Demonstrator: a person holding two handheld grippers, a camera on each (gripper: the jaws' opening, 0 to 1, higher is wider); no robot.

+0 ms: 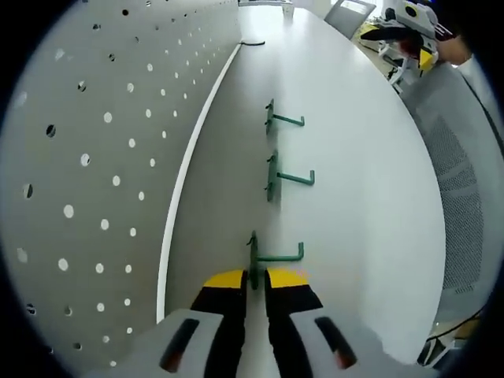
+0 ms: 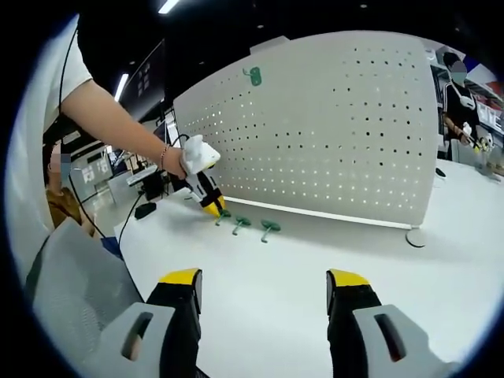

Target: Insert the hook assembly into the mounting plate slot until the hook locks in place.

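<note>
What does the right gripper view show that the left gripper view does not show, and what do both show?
Right gripper view alone: a green hook already on the pegboard, the person's arm, and the open right gripper.

Left gripper view alone: the left gripper's jaws closed on the nearest hook, seen close.

Both: the white pegboard, the white table, and the three green hooks lying on it.

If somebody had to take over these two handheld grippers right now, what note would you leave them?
Left gripper: closed on the nearest green hook, which rests on the white table.
Right gripper: open, holding nothing, hanging back above the table.
Two more green hooks lie in a row beyond, beside the pegboard. One hook already hangs near the board's top.
Done: hook gripped. Left: lift it, push it into the board until it locks.
</note>
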